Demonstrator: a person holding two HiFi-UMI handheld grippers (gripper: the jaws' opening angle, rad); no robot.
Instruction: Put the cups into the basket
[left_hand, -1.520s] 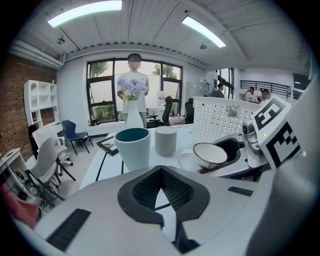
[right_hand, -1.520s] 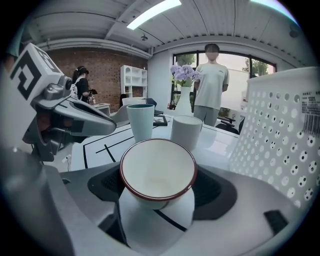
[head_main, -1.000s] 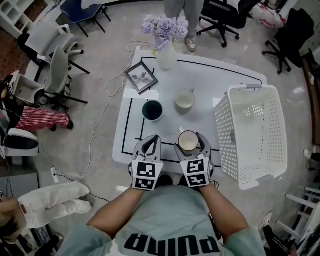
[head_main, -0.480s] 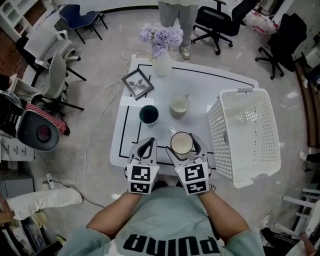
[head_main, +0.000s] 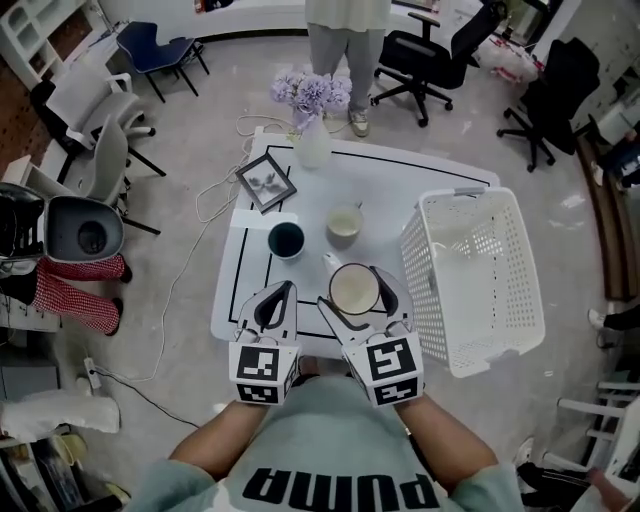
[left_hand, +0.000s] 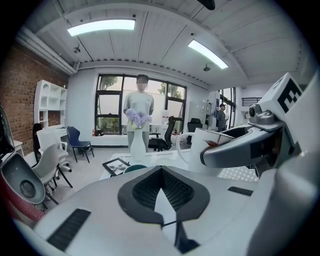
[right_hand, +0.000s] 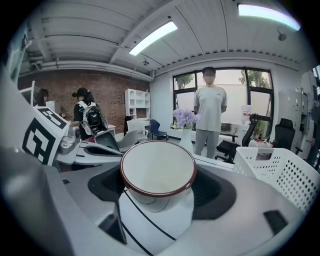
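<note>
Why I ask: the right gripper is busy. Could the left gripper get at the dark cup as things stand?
Probably yes. The left gripper is empty, its jaws shut, and the dark cup stands just ahead of it with nothing between; it would have to open first.

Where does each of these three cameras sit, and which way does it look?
Head view: on the person's head, looking steeply down at the table; forearms, left tool and right tool show.
Left gripper view: on the left tool, facing along its shut, empty jaws.
Right gripper view: on the right tool, facing along jaws clamped on the white cup.
Shared: head and right gripper views both show that cup and the basket.
</note>
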